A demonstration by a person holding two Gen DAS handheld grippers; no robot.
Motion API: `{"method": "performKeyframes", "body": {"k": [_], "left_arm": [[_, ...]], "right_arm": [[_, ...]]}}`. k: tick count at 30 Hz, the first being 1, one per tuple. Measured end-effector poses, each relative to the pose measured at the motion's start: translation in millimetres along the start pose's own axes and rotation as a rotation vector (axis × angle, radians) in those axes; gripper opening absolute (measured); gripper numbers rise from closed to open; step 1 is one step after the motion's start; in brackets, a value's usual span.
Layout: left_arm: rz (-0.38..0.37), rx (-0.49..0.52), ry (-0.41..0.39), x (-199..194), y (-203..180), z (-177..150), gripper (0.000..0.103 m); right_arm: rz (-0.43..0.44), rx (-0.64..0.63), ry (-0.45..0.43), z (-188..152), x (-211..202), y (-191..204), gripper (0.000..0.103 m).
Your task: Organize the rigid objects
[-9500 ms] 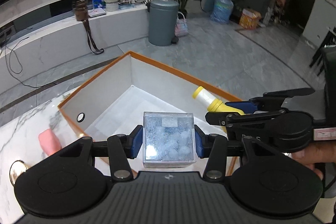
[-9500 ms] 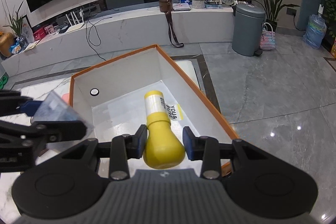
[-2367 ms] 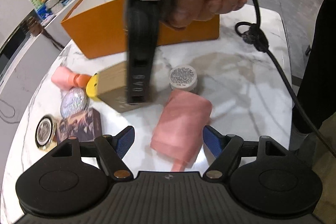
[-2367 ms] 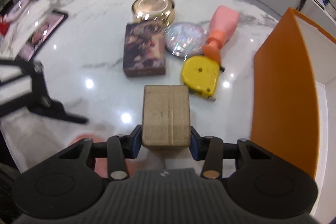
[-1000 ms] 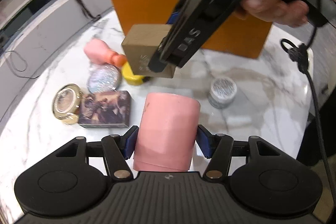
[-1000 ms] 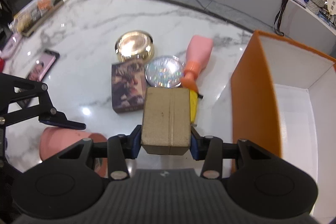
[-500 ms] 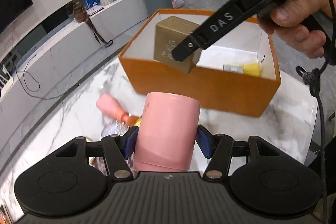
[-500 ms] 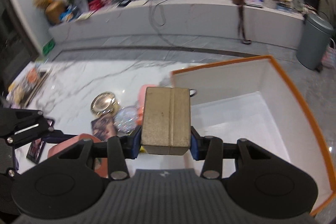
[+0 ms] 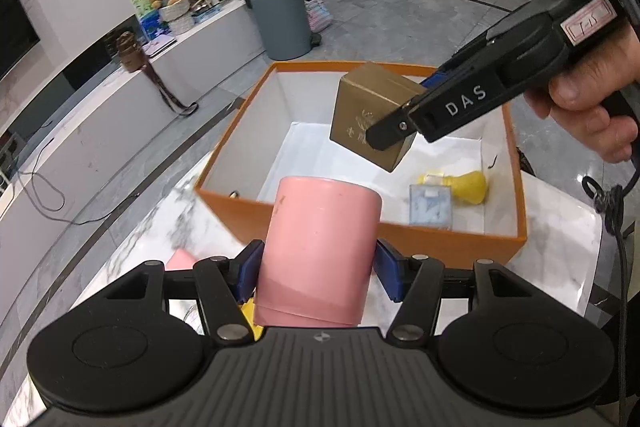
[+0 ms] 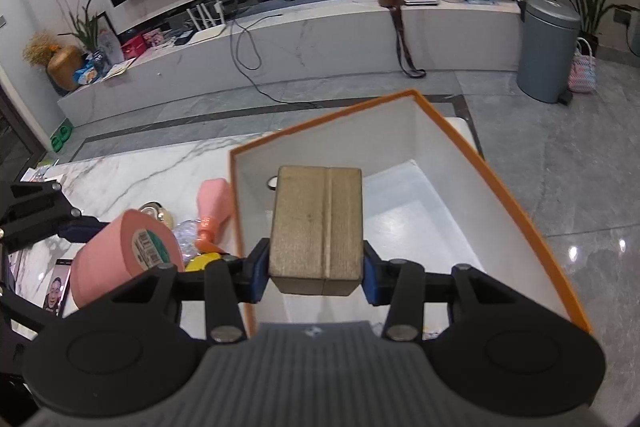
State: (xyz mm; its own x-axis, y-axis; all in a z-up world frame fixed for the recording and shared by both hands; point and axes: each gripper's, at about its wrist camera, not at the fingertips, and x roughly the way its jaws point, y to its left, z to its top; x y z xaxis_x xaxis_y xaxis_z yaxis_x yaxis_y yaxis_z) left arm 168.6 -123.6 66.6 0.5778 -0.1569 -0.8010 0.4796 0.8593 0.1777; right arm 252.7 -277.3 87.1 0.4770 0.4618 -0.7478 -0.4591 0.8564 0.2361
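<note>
My left gripper point(image 9: 316, 277) is shut on a pink cylinder point(image 9: 320, 251), held up just in front of the orange box point(image 9: 400, 233); the cylinder also shows in the right wrist view point(image 10: 120, 259). My right gripper point(image 10: 316, 277) is shut on a gold-brown carton point(image 10: 318, 227) and holds it over the inside of the orange box point(image 10: 520, 203). In the left wrist view the carton point(image 9: 368, 111) hangs above the box's white floor. A yellow bottle point(image 9: 464, 183) and a clear cube point(image 9: 430, 205) lie inside the box.
On the marble table point(image 10: 160, 163) left of the box lie a pink bottle point(image 10: 214, 205), a yellow tape measure point(image 10: 202, 261), a shiny disc point(image 10: 186, 231), a gold tin point(image 10: 152, 209) and a picture card point(image 10: 54, 291). A cable point(image 9: 616, 211) hangs at the right.
Both grippers have moved toward the box. The carton has gone from near the box's front-left wall to over its middle; the pink cylinder is closer to the near wall.
</note>
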Motion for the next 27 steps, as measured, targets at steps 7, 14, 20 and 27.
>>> {"method": "performKeyframes", "body": {"k": [7,14,20,27], "left_arm": [[-0.032,-0.003,0.009,20,-2,23,0.068],[-0.033,-0.009,0.038,52,-1,49,0.068],[-0.013,-0.008,0.062,83,-12,62,0.067],[-0.012,0.021,0.125,115,-23,72,0.065]], "right_arm": [[-0.046,0.067,0.001,-5,2,-26,0.045],[-0.148,0.091,0.034,-5,18,-44,0.045],[-0.213,0.078,0.081,-11,30,-60,0.045],[-0.234,0.074,0.11,-17,38,-72,0.044]]}}
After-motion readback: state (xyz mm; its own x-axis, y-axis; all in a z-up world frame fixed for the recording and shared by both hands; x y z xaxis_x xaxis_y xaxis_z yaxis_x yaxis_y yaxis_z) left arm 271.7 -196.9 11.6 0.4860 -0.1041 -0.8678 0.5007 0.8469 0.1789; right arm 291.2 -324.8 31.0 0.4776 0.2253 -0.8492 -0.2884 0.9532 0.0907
